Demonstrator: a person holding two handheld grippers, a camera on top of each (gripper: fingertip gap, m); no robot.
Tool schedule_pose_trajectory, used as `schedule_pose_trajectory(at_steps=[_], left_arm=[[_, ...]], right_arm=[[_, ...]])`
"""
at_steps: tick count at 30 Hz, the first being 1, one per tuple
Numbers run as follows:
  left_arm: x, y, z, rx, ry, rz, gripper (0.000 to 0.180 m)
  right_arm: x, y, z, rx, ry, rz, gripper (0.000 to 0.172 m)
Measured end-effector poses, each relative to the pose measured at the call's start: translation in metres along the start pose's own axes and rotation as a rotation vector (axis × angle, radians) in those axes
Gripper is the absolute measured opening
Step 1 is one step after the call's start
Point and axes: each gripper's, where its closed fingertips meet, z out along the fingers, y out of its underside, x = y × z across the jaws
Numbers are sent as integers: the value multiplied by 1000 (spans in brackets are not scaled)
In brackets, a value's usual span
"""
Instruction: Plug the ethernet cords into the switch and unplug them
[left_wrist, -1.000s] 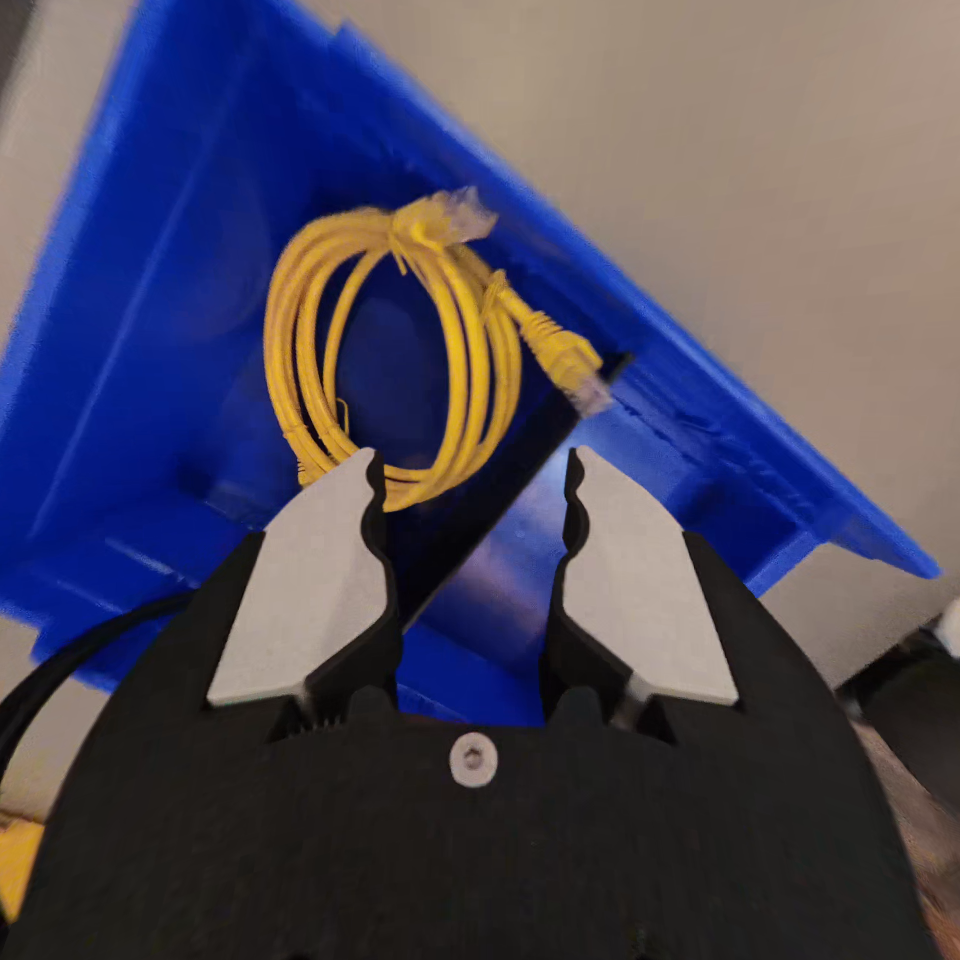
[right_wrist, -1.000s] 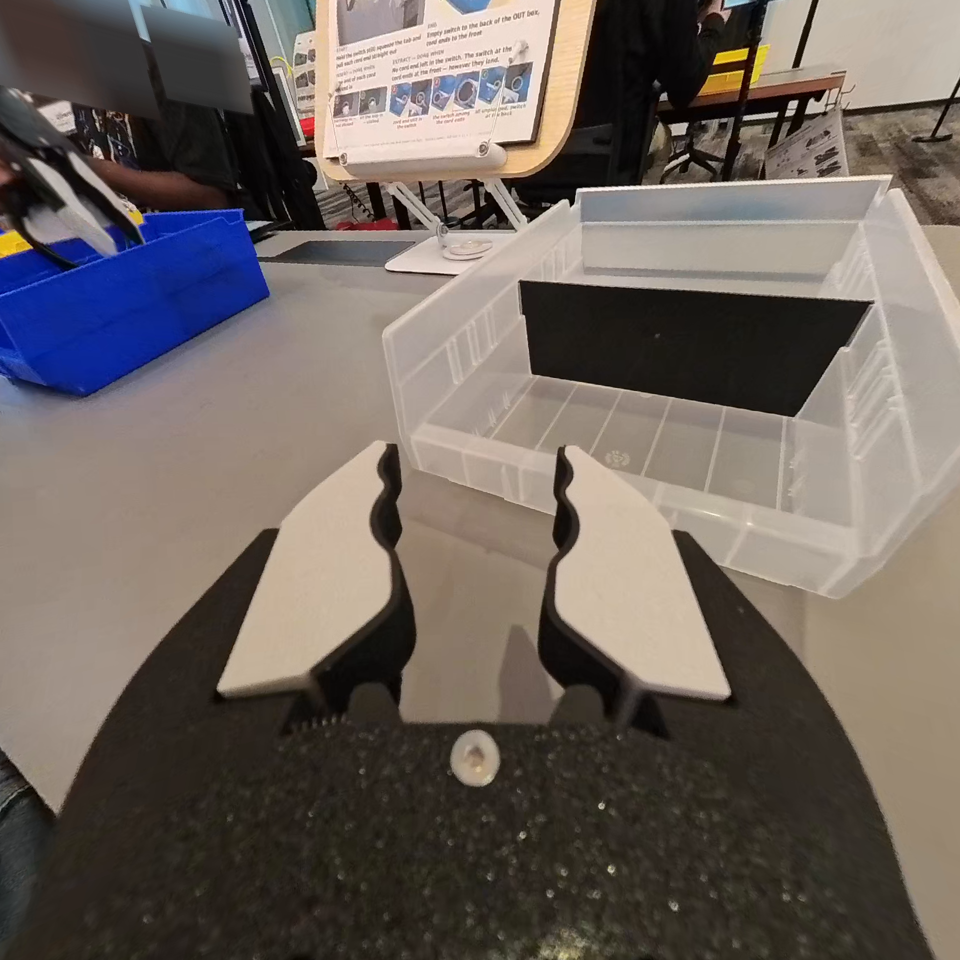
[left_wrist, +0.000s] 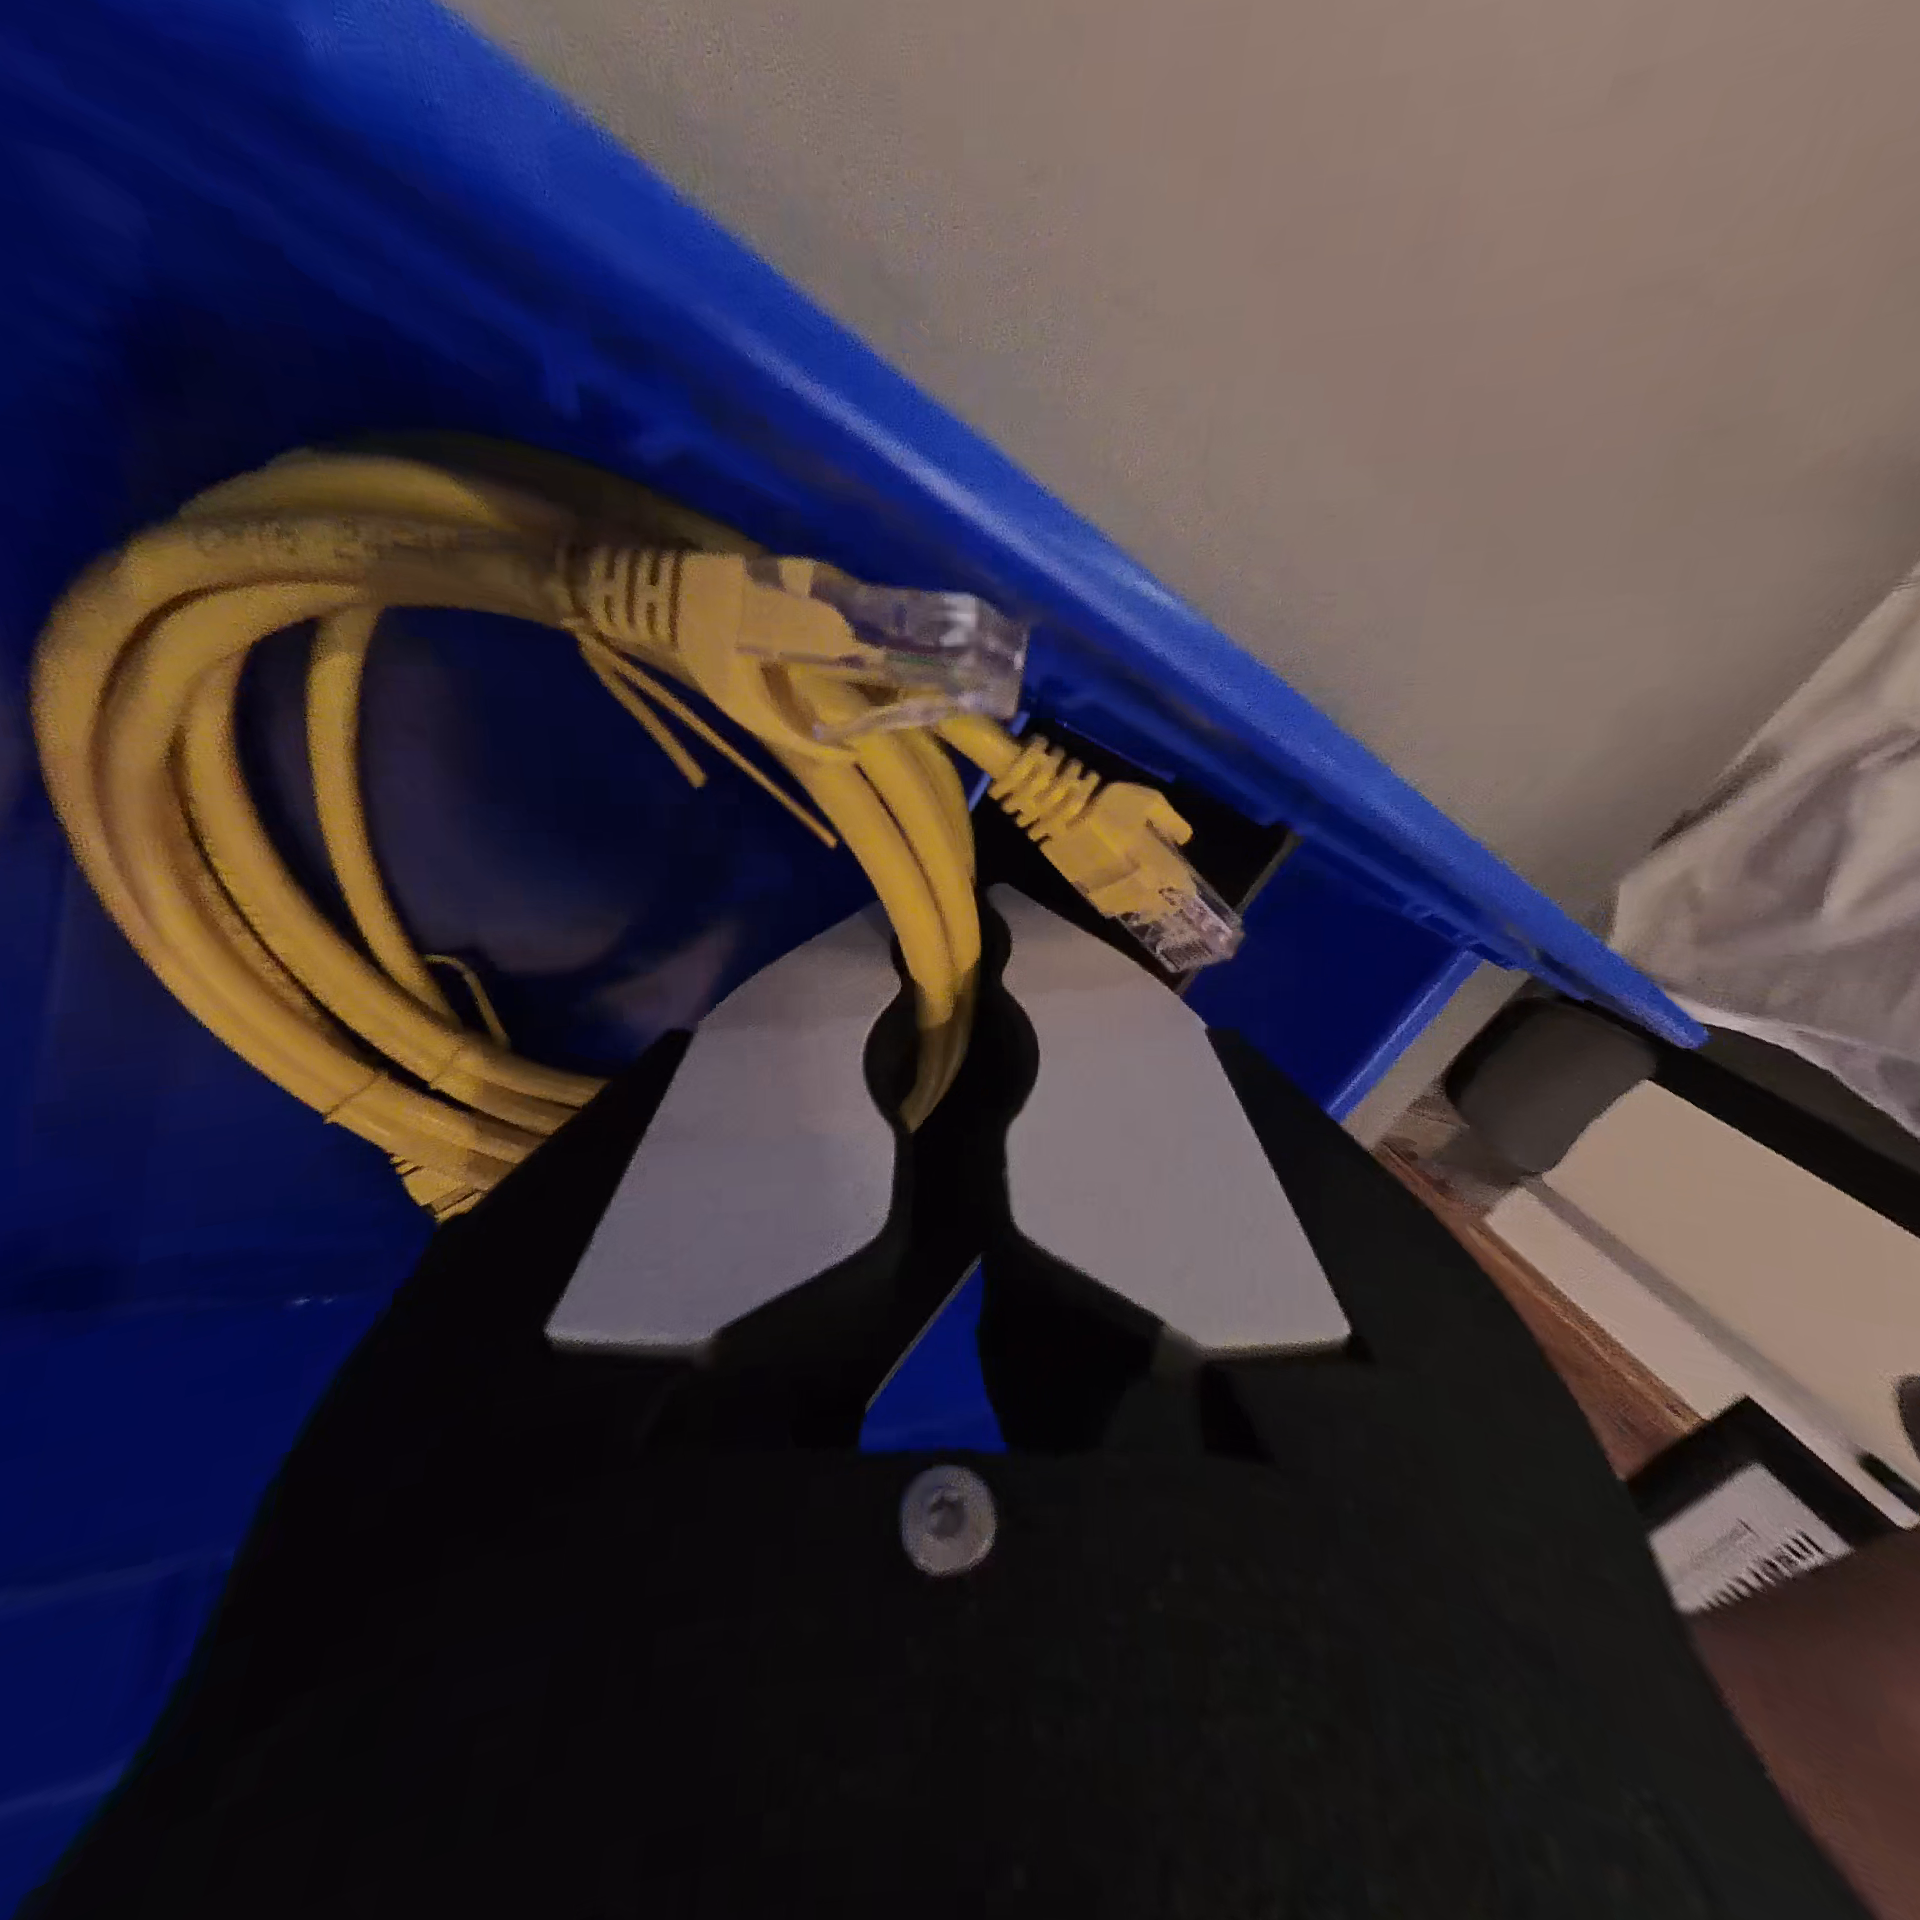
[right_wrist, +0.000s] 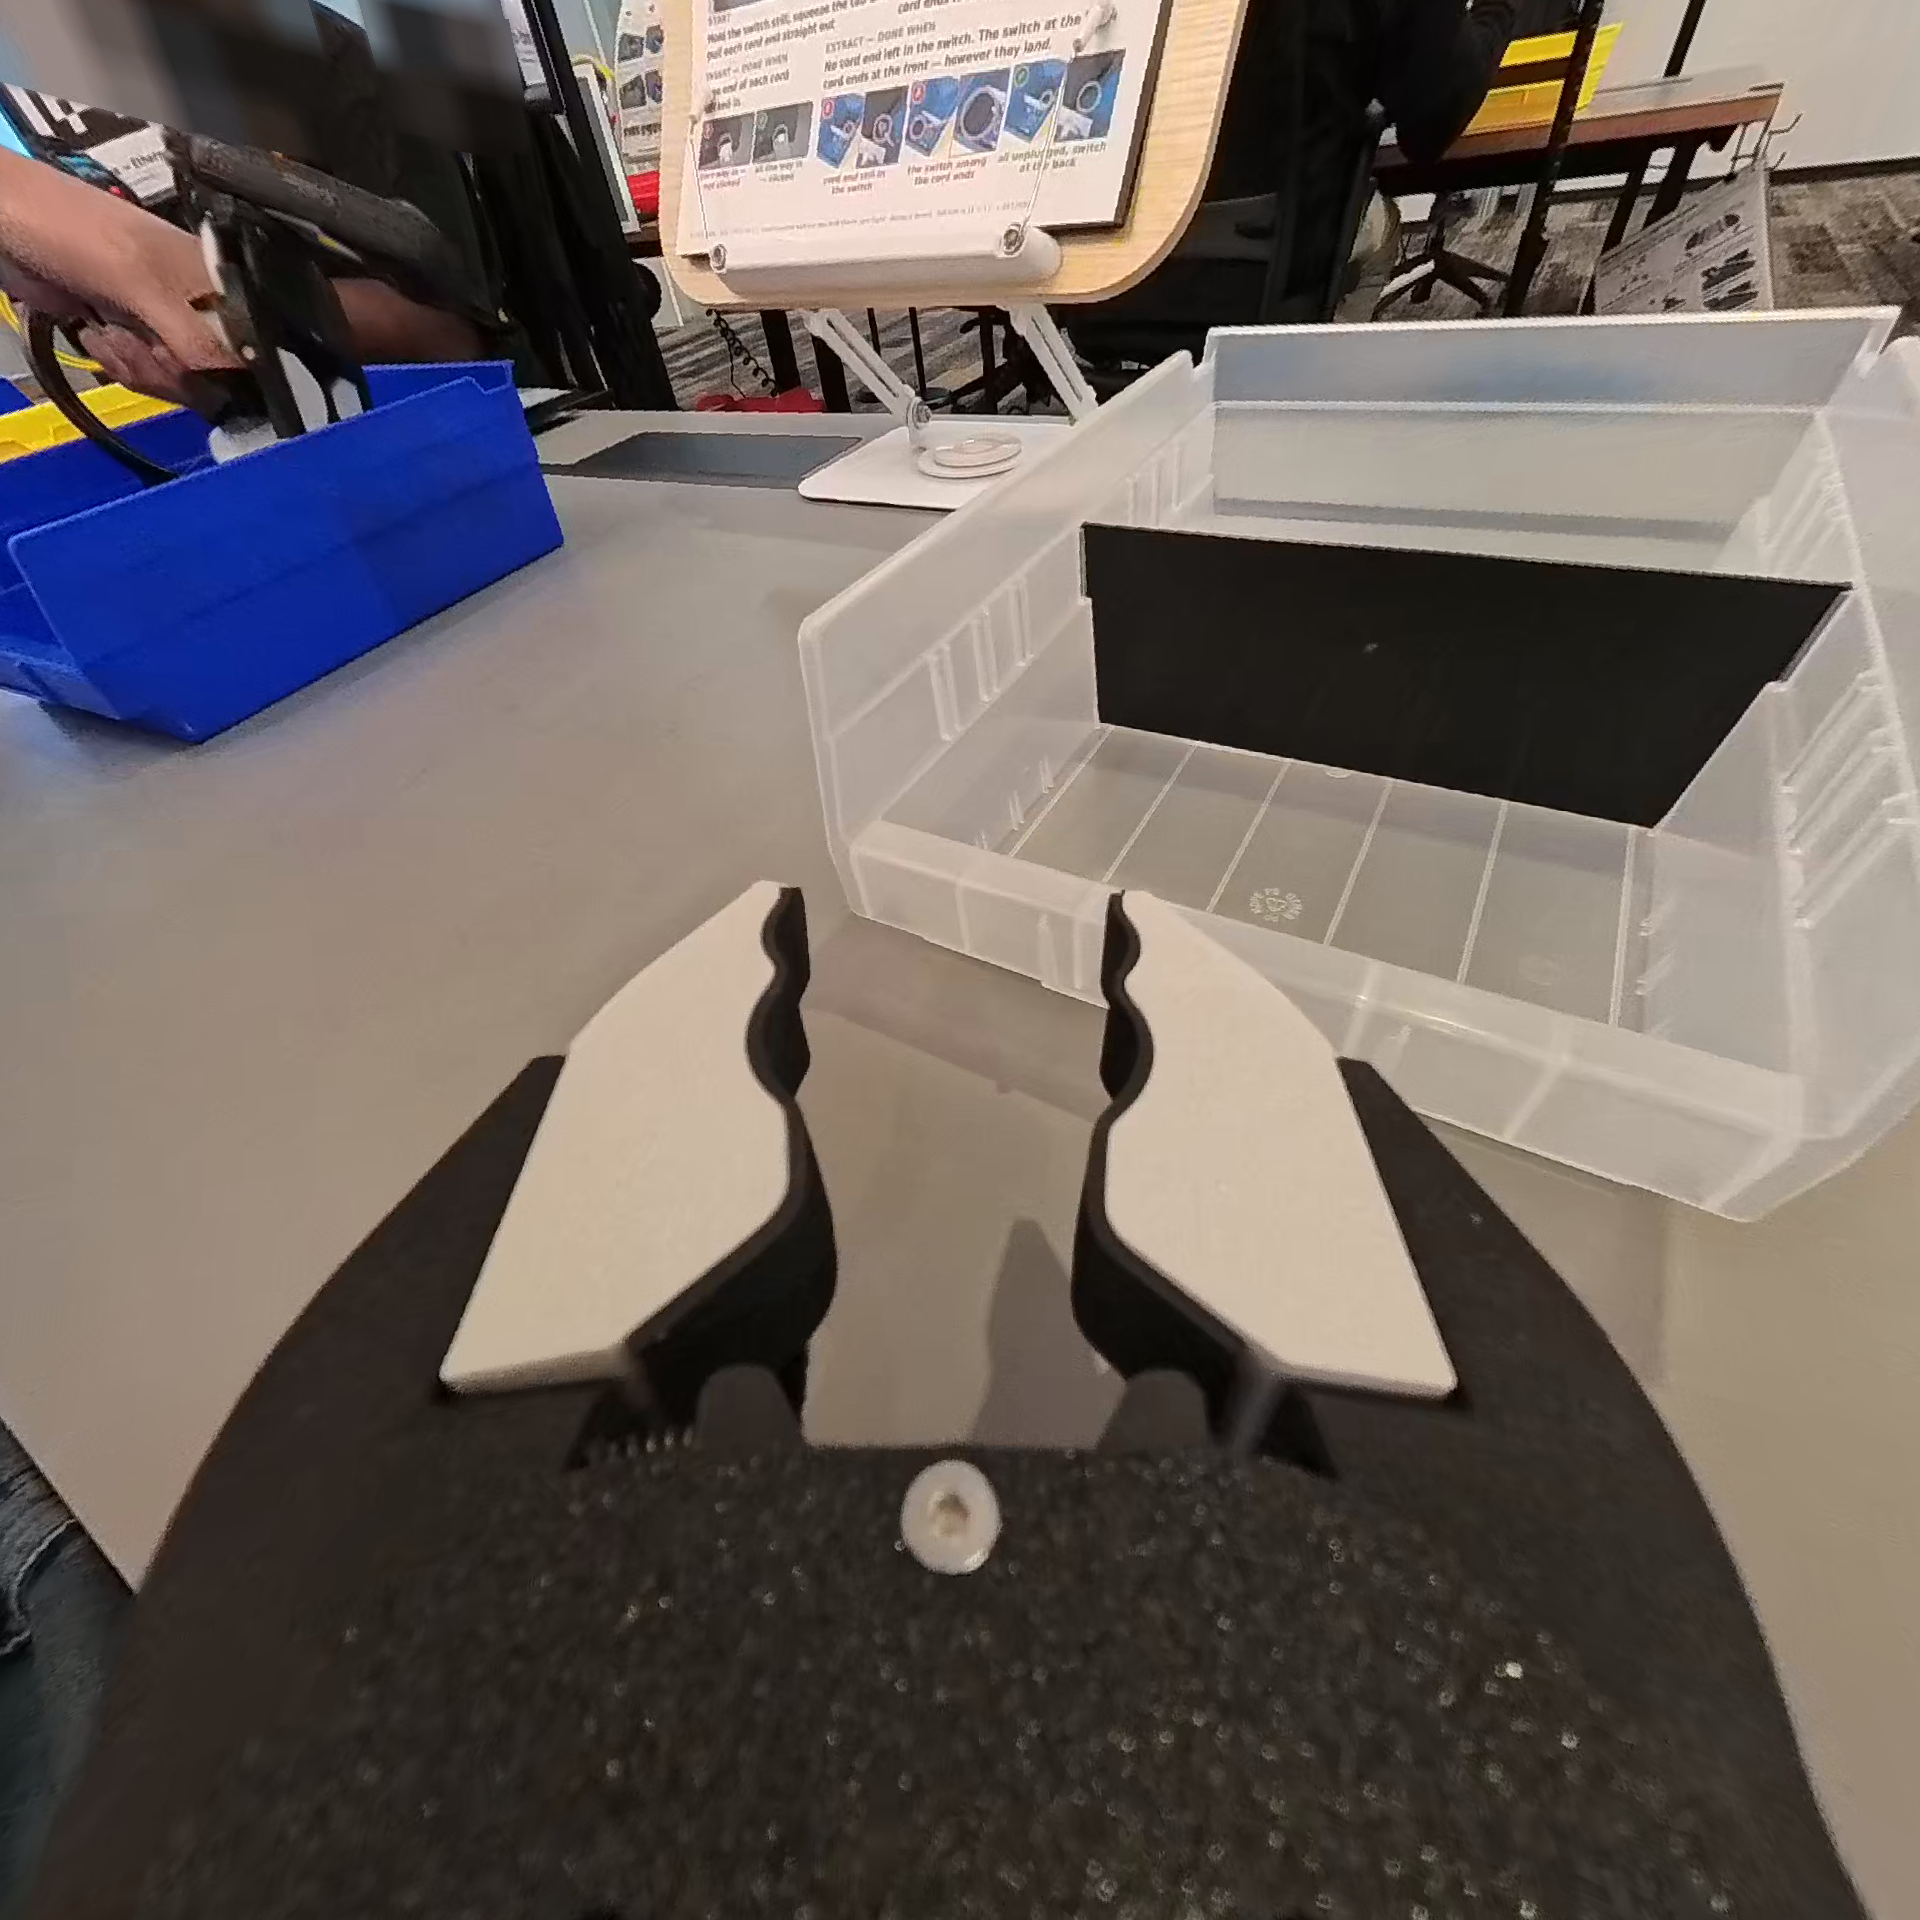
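In the left wrist view a coiled yellow ethernet cord lies in a blue bin. My left gripper is shut on the cord's strands, which pass between the pads. Two clear plugs show: one above the jaws, one just right of the fingertips. In the right wrist view my right gripper is open and empty, low over the grey table, in front of a clear bin. The left gripper shows far left, reaching into the blue bin. No switch is in view.
The clear bin holds a black divider. An instruction board on a white stand stands behind the table. A yellow bin lies behind the blue one. A black divider crosses the blue bin. People and chairs are in the background. Some 55 cm of space lies between my two pairs of fingers.
My left gripper moved down into the blue bin and closed on the yellow cord's strands. The right gripper stayed open and barely moved.
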Motion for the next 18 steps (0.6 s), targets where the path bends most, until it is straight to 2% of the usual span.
schedule_pose_trajectory(at_steps=[2,4,9,14,18], left_arm=[[-1,-3,-7,72,-46,35,7],[1,-10,-27,220,-79,54,6],[22,-13,-120,704,-155,105,6],[82,-4,-221,1024,-251,227,6],[151,-10,-281,1218,-292,376,6]], right_arm=[[1,-1,0,6,-1,5,53],[0,-1,0,8,-9,15,53],[-7,-4,0,18,-33,20,52],[-20,-11,4,3,-35,-87,52],[-39,-29,10,32,-85,-150,54]])
